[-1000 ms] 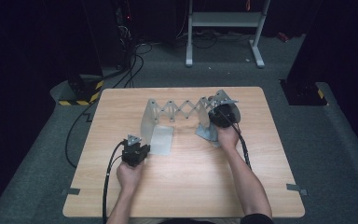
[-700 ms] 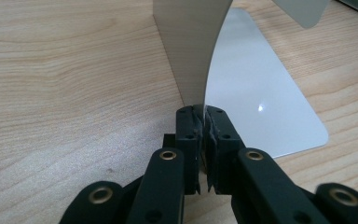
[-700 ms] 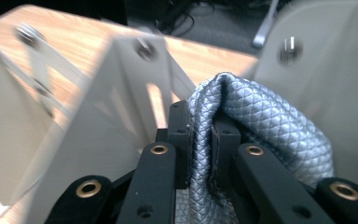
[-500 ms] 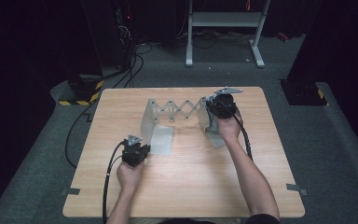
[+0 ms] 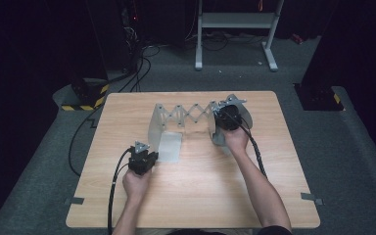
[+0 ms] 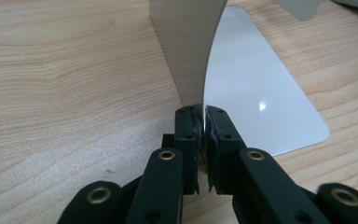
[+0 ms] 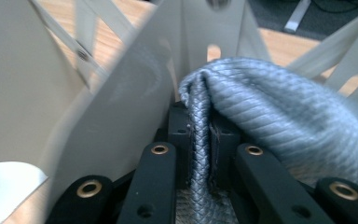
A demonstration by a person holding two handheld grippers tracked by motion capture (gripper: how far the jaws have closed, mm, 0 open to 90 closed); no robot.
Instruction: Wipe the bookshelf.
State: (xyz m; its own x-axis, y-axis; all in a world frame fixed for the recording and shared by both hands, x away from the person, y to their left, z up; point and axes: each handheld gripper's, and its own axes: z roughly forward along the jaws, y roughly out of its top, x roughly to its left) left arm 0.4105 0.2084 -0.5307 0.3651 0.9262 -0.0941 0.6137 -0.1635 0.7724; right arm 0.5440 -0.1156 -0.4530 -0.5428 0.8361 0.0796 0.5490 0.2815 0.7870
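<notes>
Left gripper (image 6: 200, 140) pinches the metal bookend (image 6: 191, 46) at lower centre; right gripper (image 7: 200, 140), centre frame, clamps grey woven cloth (image 7: 270, 116); best lift the cloth gently while steadying the bookend.

Grey woven cloth (image 7: 279, 121) — blurred, cut off by the frame's right edge.

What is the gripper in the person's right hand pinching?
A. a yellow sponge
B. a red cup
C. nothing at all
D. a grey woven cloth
D: in the right gripper view the right gripper has its black jaws closed on a fold of grey woven cloth, right beside the metal folding rack.
</notes>
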